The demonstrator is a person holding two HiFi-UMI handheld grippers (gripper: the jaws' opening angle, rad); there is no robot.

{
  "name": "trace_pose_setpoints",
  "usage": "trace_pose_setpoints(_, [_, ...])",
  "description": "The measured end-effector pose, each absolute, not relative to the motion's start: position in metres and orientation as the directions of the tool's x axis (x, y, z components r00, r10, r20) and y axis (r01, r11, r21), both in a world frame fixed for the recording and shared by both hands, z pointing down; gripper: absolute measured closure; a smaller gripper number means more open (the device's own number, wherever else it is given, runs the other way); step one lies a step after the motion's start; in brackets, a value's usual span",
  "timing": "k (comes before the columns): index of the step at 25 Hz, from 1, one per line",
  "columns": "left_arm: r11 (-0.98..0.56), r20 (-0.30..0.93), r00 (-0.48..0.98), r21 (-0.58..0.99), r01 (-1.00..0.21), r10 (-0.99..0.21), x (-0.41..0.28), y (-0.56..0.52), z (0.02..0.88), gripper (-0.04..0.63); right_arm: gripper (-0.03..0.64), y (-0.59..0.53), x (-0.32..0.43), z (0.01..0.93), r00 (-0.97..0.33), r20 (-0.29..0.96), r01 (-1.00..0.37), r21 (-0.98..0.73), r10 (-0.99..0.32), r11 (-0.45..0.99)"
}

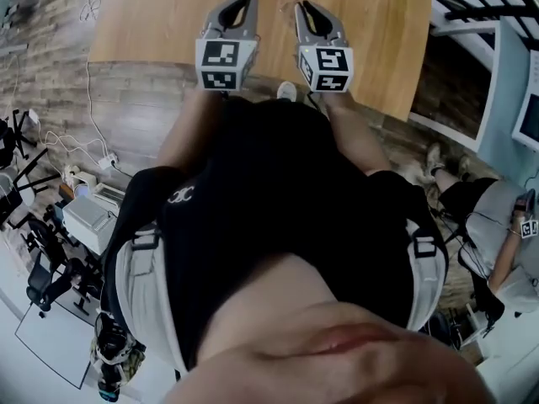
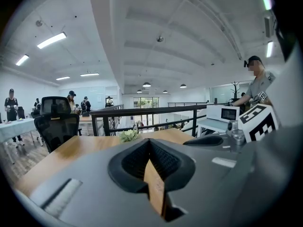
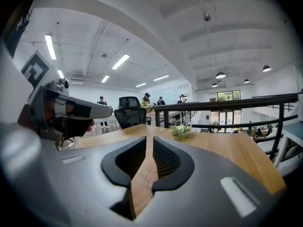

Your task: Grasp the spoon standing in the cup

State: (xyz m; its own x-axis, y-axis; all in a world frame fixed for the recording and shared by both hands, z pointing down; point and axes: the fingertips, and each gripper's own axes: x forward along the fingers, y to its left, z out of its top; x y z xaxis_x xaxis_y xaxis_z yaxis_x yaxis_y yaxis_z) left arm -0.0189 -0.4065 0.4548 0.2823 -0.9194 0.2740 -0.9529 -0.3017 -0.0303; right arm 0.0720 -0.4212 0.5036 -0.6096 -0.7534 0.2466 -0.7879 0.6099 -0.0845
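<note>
No cup or spoon shows in any view. The person holds both grippers side by side over the near edge of a wooden table (image 1: 160,19). The left gripper (image 1: 239,5) has its jaws meeting at the tips in the left gripper view (image 2: 149,142), with nothing in them. The right gripper (image 1: 308,11) keeps a narrow slit between its jaws in the right gripper view (image 3: 150,140), and only the tabletop shows through it. Each gripper appears at the edge of the other's view.
A small potted plant (image 2: 128,135) stands at the table's far edge, before a black railing (image 3: 227,109). A black office chair (image 2: 56,117) is beyond the table's left side. A microwave (image 2: 222,112) sits to the right. Cables and equipment (image 1: 76,200) lie on the floor.
</note>
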Motion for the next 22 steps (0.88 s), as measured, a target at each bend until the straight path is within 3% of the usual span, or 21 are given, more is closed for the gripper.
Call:
trace_pose_setpoints(5, [-0.295, 0.323, 0.273, -0.018, -0.955, -0.906, -0.029, -0.401, 0.475, 0.583, 0.525, -0.416, 0.044, 0.546, -0.65, 0.363, -0.729, -0.048, -0.668, 0.683])
trace_pose_setpoints(15, [-0.26, 0.344, 0.246, 0.006, -0.966, -0.906, -0.065, -0.404, 0.487, 0.583, 0.521, -0.421, 0.009, 0.615, -0.604, 0.553, -0.648, 0.077, -0.574, 0.758])
trace_pose_setpoints(18, [-0.237, 0.345, 0.235, 0.035, -0.971, -0.909, -0.083, -0.402, 0.489, 0.583, 0.547, -0.427, 0.003, 0.626, -0.569, 0.584, -0.666, 0.086, -0.579, 0.741])
trace_pose_setpoints(20, [-0.23, 0.34, 0.232, 0.046, -0.972, -0.912, -0.094, -0.404, 0.488, 0.583, 0.609, -0.429, -0.001, 0.626, -0.544, 0.595, -0.684, 0.093, -0.591, 0.724])
trace_pose_setpoints(22, [-0.233, 0.334, 0.238, 0.057, -0.971, -0.912, -0.1, -0.407, 0.487, 0.583, 0.611, -0.433, -0.004, 0.619, -0.538, 0.581, -0.698, 0.099, -0.611, 0.709])
